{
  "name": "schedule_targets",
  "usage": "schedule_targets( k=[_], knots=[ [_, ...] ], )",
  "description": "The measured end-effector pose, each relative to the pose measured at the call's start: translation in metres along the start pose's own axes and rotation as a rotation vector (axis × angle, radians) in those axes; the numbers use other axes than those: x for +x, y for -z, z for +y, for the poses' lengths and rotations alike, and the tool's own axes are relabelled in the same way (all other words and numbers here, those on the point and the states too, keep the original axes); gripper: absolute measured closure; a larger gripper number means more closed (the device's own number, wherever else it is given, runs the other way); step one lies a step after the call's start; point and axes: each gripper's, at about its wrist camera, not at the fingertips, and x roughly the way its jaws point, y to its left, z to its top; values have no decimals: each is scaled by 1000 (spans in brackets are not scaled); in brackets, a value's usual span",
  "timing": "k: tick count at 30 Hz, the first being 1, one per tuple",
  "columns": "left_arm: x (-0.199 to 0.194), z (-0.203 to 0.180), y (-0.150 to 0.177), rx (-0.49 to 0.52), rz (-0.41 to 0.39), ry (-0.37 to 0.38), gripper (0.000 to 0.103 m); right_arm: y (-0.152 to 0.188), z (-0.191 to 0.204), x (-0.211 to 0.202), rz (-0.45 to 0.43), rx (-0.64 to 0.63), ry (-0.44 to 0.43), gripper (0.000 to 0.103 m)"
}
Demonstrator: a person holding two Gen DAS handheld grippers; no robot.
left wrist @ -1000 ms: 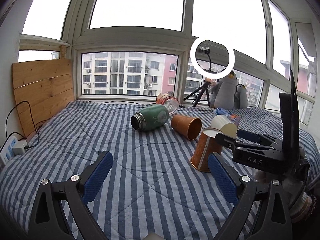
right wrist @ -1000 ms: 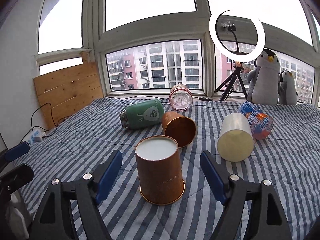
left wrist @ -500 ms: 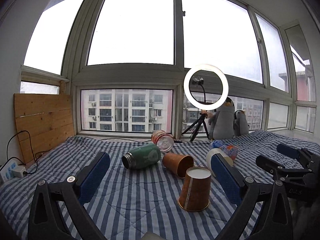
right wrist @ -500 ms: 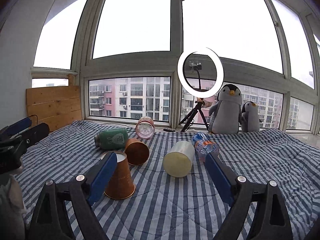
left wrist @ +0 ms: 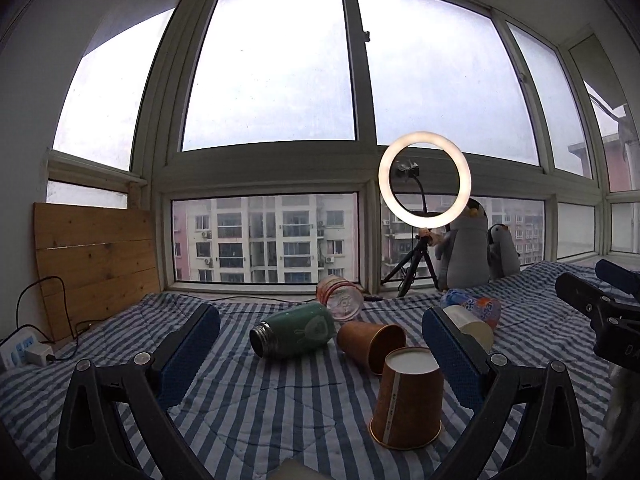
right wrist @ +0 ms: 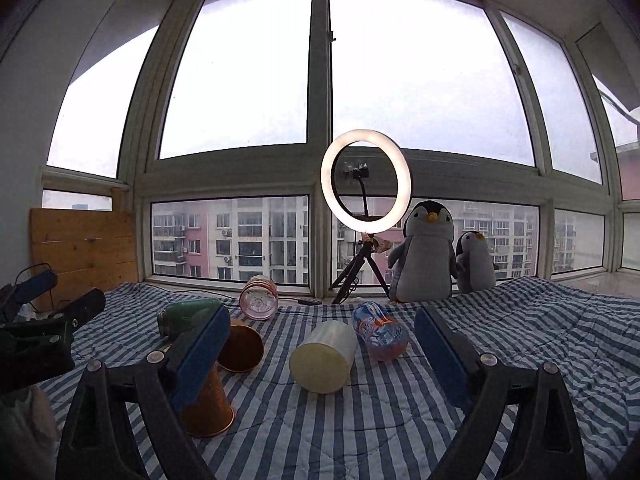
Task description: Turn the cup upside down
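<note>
Inspector: Two items noted first: striped bed (left wrist: 256, 408), then brown cup (left wrist: 408, 398) standing mouth-down on it.
Clerk: Grippers?
Inspector: Left hand-held gripper (left wrist: 320, 354) spread wide, empty, cup near its right finger. Right hand-held gripper (right wrist: 322, 354) likewise wide apart, holding nothing.

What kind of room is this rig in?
Likely a high-rise apartment's bay-window nook used as a recording spot: striped quilt, ring light on a tripod, plush penguins against glass facing apartment blocks.
</note>
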Motion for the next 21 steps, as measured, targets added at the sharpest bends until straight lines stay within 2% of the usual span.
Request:
schedule_targets(
  k=[7, 12, 21],
  knots=[
    [11, 4, 7, -29, 32, 8, 0, 5, -4, 1, -10, 28, -4, 10],
    [5, 6, 7, -44, 4, -7, 0, 6, -1, -3, -36, 17, 11, 7],
    [4, 3, 8, -24, 9, -15, 0, 5, -5, -5, -50, 39, 28, 3]
  ],
)
